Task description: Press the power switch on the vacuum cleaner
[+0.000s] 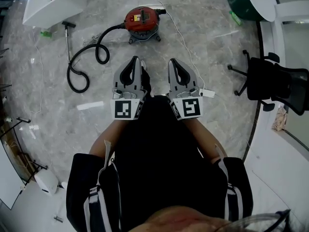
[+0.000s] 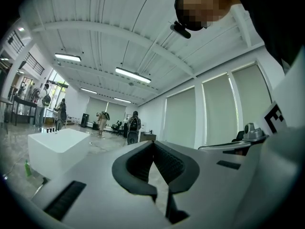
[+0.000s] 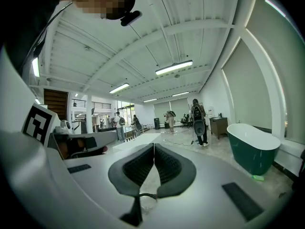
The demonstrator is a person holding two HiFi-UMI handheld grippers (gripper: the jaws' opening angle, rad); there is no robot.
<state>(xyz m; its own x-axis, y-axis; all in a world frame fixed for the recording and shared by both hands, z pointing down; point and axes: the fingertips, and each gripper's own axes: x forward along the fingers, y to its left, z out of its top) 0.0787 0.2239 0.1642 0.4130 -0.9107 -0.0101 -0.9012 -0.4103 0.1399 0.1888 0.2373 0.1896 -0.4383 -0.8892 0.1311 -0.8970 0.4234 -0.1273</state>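
A red canister vacuum cleaner (image 1: 142, 22) stands on the grey marble floor ahead of me, with its black hose (image 1: 86, 57) looping off to the left. Both grippers are held side by side in front of my body, well short of the vacuum. The left gripper (image 1: 132, 63) is shut, its black pads touching at the tips with nothing between them. The right gripper (image 1: 176, 65) is likewise shut and empty. In the left gripper view (image 2: 153, 143) and the right gripper view (image 3: 154, 146) the jaws point up across a large hall; the vacuum is out of those views.
A white tub (image 1: 50, 1) sits at the far left, a dark green tub (image 1: 241, 1) at the far right. A black office chair (image 1: 273, 83) stands to my right by a white platform. A thin white cable (image 1: 178, 30) runs across the floor beside the vacuum. Several people stand far off.
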